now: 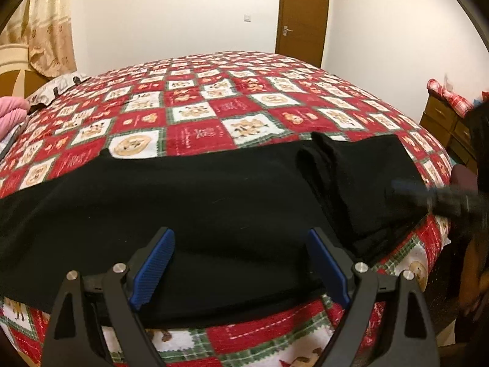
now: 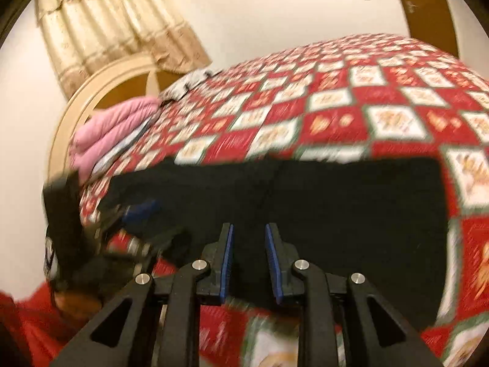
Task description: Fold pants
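Black pants (image 1: 198,192) lie flat across the near side of the bed, with a folded-over layer (image 1: 351,183) at their right end. My left gripper (image 1: 241,238) is open, its blue pads just above the pants' near edge. My right gripper shows blurred at the right of the left wrist view (image 1: 428,195), over the pants' right end. In the right wrist view the pants (image 2: 336,202) fill the middle. My right gripper (image 2: 249,229) hovers above them with its jaws partly open and nothing between them. The left gripper (image 2: 137,214) shows blurred at the left.
The bed has a red and white checkered quilt (image 1: 214,104). Pink folded bedding (image 2: 110,131) and a rounded headboard (image 2: 91,91) are at its left end. A wooden dresser (image 1: 443,122) stands at the right. A door (image 1: 302,15) is behind the bed.
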Demonstrator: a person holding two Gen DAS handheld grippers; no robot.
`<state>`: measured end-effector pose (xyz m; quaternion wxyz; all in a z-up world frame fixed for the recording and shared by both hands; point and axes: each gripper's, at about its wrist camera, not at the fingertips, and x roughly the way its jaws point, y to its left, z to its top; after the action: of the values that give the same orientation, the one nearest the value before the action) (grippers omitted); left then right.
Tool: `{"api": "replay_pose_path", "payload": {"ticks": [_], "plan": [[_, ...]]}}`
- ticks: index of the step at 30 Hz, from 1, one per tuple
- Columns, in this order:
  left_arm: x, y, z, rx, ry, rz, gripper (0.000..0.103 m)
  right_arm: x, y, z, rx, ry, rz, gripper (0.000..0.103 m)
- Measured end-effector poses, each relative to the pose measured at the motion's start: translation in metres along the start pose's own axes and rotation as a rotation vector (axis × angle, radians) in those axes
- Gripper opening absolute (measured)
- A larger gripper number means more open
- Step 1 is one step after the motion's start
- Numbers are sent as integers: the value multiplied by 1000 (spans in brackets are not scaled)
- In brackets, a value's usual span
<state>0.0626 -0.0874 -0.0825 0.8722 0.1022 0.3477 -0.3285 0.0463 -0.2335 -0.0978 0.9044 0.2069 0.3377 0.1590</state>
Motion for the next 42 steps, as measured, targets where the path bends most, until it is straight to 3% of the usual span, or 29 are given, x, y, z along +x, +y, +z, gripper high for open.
{"api": "replay_pose_path", "payload": {"ticks": [3, 6, 7, 8, 10, 11, 14, 16, 18, 20, 22, 24, 25, 26, 30, 33, 36, 38, 42], "plan": [[3, -4, 0, -4, 12, 0, 91, 19, -11, 25, 17, -42, -38, 24], [3, -5, 0, -6, 18, 2, 91, 70, -14, 28, 14, 63, -25, 25], [2, -5, 0, -1, 17, 8, 91, 78, -7, 26, -11, 37, -46, 29], [1, -5, 0, 4, 16, 15, 91, 79, 1, 25, -46, 9, -62, 44], [0, -4, 0, 8, 12, 27, 91, 84, 17, 22, -88, 4, -62, 66], [0, -3, -1, 5, 11, 30, 91, 85, 23, 20, -111, 5, -73, 73], [3, 1, -1, -28, 24, 14, 91, 86, 33, 18, -189, 18, -96, 74], [2, -1, -1, -25, 16, 17, 91, 67, 20, 25, -98, -5, -8, 72], [-1, -2, 1, -15, -2, 26, 91, 28, -5, 35, 35, -110, 65, 72], [-7, -5, 5, 6, -40, 23, 91, -6, -24, 42, 73, -186, 27, 72], [-12, -14, 12, 37, -79, -2, 91, -33, -46, 47, 86, -212, -66, 72], [-12, -25, 22, 65, -104, -32, 91, -42, -64, 49, 69, -172, -188, 57], [-10, -32, 28, 79, -113, -45, 91, -43, -73, 48, 55, -141, -247, 35], [-7, -44, 36, 92, -123, -71, 91, -42, -79, 46, 51, -113, -283, 21], [5, -81, 52, 126, -152, -156, 91, -29, -92, 34, 48, -45, -337, 19], [30, -100, 52, 127, -104, -132, 91, -4, -103, 24, 57, 30, -385, 19], [55, -101, 42, 71, 15, -109, 91, -1, -112, 24, 85, -1, -360, 19], [54, -104, 33, 107, -11, -65, 91, -1, -113, 20, 87, -10, -353, 19], [49, -105, 31, 114, 1, -60, 91, -2, -108, 17, 55, -31, -370, 19]]}}
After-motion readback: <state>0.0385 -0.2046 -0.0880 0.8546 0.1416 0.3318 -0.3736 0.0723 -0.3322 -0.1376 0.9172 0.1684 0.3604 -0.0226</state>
